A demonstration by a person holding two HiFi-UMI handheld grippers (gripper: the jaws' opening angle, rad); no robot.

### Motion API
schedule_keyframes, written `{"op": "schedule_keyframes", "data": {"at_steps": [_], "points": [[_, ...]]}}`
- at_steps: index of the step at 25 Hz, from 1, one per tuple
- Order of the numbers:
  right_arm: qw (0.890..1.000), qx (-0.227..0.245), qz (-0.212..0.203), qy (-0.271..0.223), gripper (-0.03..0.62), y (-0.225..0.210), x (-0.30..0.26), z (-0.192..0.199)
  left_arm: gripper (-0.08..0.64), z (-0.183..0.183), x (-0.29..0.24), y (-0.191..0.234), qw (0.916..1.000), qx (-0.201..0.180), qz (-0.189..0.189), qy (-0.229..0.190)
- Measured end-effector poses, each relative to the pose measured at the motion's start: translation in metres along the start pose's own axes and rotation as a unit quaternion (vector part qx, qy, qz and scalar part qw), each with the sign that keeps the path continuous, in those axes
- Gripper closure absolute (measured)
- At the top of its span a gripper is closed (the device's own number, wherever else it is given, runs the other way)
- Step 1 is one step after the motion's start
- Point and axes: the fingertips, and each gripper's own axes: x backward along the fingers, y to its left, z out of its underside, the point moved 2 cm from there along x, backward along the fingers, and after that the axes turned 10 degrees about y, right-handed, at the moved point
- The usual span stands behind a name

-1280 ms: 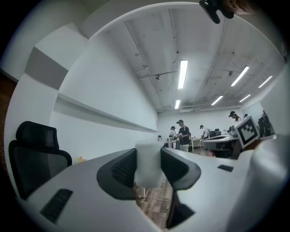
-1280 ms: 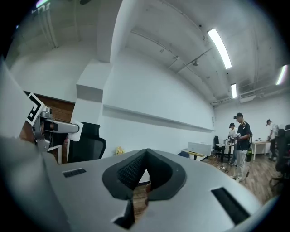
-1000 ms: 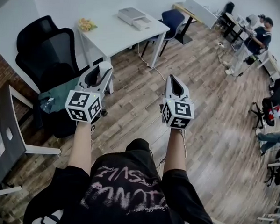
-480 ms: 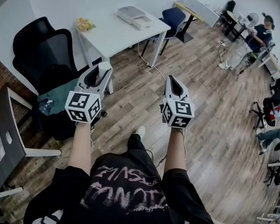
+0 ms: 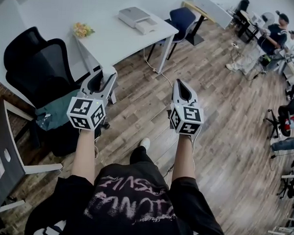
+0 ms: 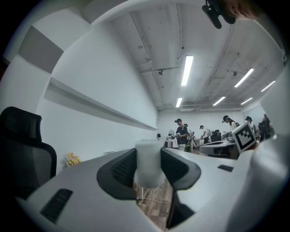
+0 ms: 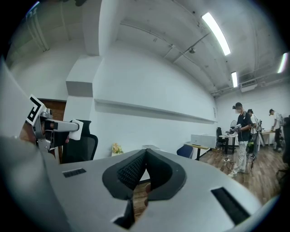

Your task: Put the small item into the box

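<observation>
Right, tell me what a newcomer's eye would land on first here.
The two grippers with marker cubes, held out mid-frame in the head view, stand out first: the left tongs clamp a small white item, while the right tongs are shut and empty. Beyond them stands a white desk carrying a white box and yellow flowers, with a black chair at its left.
</observation>
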Motion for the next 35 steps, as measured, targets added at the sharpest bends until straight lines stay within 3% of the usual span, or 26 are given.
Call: {"op": "schedule_keyframes", "data": {"at_steps": [16,24,35], "points": [[1.000,0.001,-0.027,0.008,0.589,-0.124,-0.151,-0.027,0.394,-0.038,-0.175,0.020,0.9993,-0.009,-0.034,0.009],[0.999,0.007,-0.037,0.009,0.589,-0.158,-0.190,-0.034,0.394,-0.041,-0.222,0.019,0.9987,-0.009,-0.047,0.018],[0.999,-0.013,-0.037,0.012,0.589,-0.190,-0.227,-0.029,0.394,-0.040,-0.272,0.026,0.9991,-0.001,-0.038,0.019]]}}
